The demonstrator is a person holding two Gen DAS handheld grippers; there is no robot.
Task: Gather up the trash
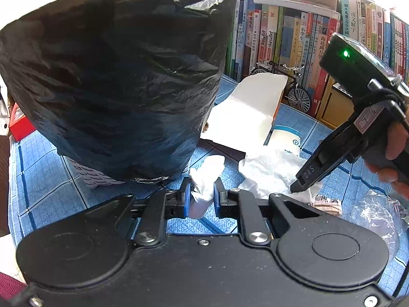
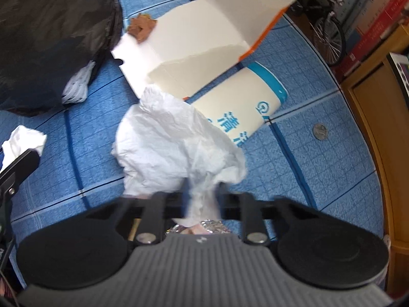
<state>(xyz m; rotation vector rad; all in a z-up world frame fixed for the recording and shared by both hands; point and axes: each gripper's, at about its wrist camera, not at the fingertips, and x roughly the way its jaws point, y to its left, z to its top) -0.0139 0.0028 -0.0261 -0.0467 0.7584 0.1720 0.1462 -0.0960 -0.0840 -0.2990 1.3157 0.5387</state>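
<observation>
black bag [image 1: 110, 76] blocks left, blue mat [image 2: 319, 179] open right

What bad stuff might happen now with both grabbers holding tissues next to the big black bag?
1. The right gripper pinches only one edge of the big crumpled tissue, so it may tear or slip when lifted.
2. That tissue lies against the paper cup, so lifting could roll the cup.
3. The left gripper holds its small tissue close to the black trash bag and might bump it.
</observation>
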